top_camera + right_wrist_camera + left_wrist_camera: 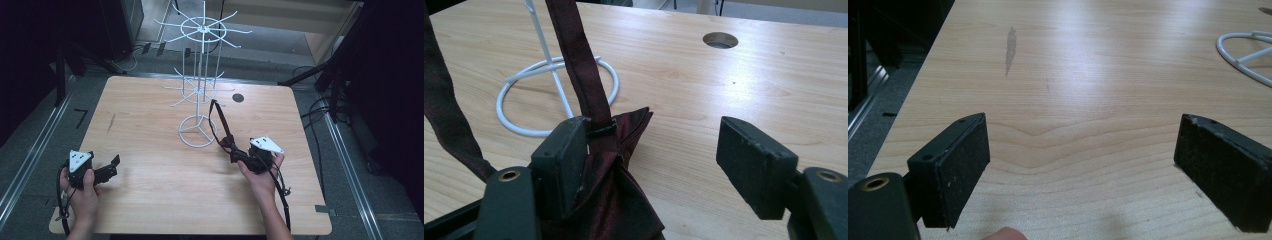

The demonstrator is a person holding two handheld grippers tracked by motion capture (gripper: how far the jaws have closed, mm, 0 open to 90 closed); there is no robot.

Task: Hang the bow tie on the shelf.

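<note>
dark red bow tie [616, 200] fabric is seen bunched against one pad of the right gripper [664, 165], whose jaws are spread wide and not pressed on it. its strap [220, 122] is stretched from the gripper up to the white wire stand [199, 90], just beside the stand's ring base. the left gripper [1080, 170] is held wide open, well apart from the stand.

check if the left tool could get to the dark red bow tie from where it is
Probably yes. The left tool stands open near the table's left front, and bare wood lies between it and the dark red bow tie. But the tie lies against the right tool, its strap looped up to the white wire rack.
</note>
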